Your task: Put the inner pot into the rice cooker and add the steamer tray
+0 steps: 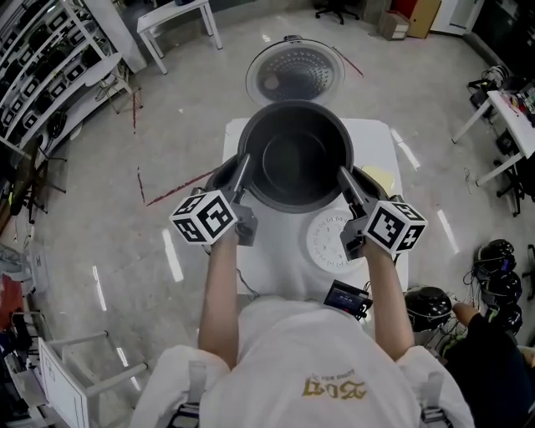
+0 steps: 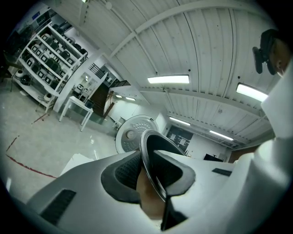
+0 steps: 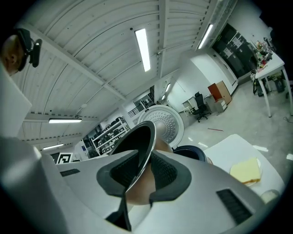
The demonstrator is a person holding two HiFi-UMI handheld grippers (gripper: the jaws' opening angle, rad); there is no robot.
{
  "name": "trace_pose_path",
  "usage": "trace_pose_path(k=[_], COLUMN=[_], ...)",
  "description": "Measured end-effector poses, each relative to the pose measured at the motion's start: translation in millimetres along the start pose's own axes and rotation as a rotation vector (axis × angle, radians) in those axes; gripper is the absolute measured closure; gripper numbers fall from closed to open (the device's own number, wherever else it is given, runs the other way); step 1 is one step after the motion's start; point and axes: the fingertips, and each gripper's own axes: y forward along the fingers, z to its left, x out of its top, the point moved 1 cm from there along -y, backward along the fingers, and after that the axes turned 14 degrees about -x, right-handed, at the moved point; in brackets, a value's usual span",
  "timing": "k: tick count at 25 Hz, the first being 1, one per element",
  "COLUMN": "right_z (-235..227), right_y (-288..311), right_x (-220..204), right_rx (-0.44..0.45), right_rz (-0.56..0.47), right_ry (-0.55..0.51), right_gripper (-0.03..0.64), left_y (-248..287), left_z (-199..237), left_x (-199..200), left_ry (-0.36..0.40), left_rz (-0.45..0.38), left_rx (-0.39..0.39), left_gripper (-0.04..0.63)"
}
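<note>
A dark round inner pot (image 1: 294, 159) hangs in the air over the rice cooker (image 1: 222, 175), whose dark body shows on both sides beneath it. My left gripper (image 1: 243, 165) is shut on the pot's left rim (image 2: 151, 153), and my right gripper (image 1: 342, 174) is shut on its right rim (image 3: 141, 145). In both gripper views the thin rim runs between the black pads. The cooker's round lid (image 1: 294, 72) stands open behind the pot. A white round steamer tray (image 1: 328, 242) lies on the white table (image 1: 276, 267) in front of the cooker, by my right gripper.
A yellow pad (image 1: 379, 177) lies on the table's right side, and a small black device (image 1: 347, 298) sits at its near edge. Shelving (image 1: 42, 58) stands at far left, a white bench (image 1: 177, 21) behind, and helmets (image 1: 493, 267) on the floor at right.
</note>
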Motion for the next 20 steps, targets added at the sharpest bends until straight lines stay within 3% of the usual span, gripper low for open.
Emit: trace_pose_path(k=[20], right_z=[-46.2], right_y=[42.9], right_x=[8.6], right_rx=[-0.096], right_rz=[0.007], right_ry=[0.028], right_gripper=[0.522], left_y=[66.9], left_z=[41.7], left_x=[-16.8], left_ry=[-0.064], left_rz=[0.047], left_rx=[-0.056], left_gripper=[0.505])
